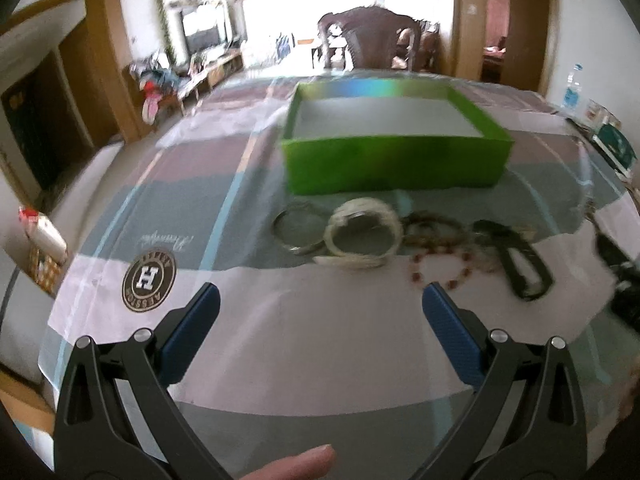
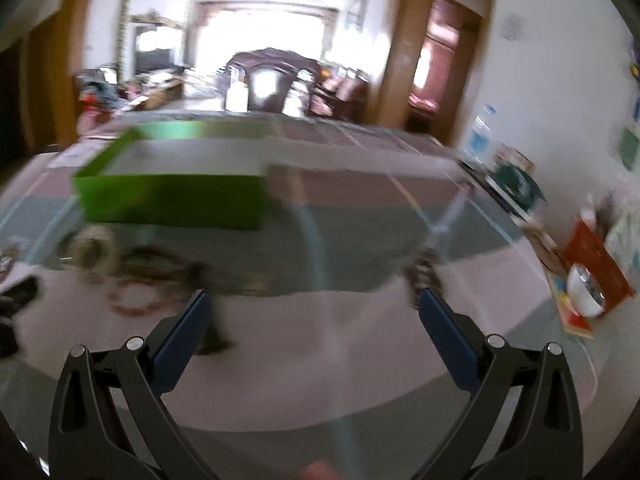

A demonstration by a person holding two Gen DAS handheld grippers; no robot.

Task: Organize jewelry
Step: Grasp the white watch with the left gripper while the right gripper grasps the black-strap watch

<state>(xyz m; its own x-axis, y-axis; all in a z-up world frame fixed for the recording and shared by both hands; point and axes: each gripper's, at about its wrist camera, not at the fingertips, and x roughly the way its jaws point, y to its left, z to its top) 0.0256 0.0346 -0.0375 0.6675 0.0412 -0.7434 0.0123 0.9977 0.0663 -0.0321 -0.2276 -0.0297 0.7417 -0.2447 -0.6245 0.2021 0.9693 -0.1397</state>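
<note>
Jewelry [image 1: 400,240] lies in a row beyond both wide-open, empty jaws of the left gripper [image 1: 320,300] and right gripper [image 2: 310,300], bare tabletop [image 1: 300,340] between; green box [image 1: 394,164] sits just behind, open-topped.

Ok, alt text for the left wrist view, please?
The open left gripper hovers over a table, empty, facing bracelets and beads lying in front of an empty green box. The picture is slightly blurred.
</note>
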